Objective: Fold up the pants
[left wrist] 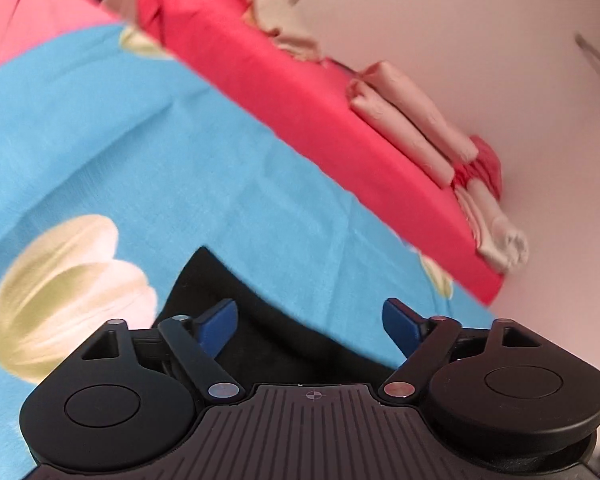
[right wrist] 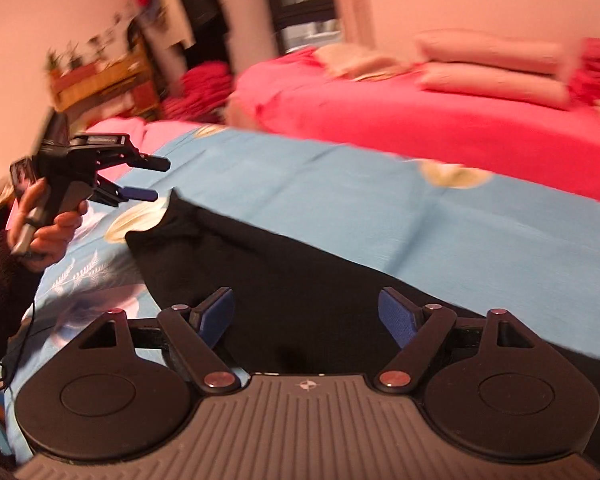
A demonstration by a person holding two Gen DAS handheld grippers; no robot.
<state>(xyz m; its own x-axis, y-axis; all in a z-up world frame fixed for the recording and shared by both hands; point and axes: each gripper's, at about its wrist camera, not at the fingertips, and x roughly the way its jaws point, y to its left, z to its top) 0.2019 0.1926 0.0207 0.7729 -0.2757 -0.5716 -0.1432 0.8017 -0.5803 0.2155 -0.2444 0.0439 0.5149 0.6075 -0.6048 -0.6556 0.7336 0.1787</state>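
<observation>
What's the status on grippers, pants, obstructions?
Left gripper open, empty. Right gripper open above black pants. Pants flat on blue sheet. Nothing blocking.

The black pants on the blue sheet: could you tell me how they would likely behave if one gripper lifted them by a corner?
The black pants look soft and creased, so they would probably droop rather than hold shape. They lie flat on the blue sheet, suggesting light fabric. One raised corner would likely trail the rest behind.
</observation>
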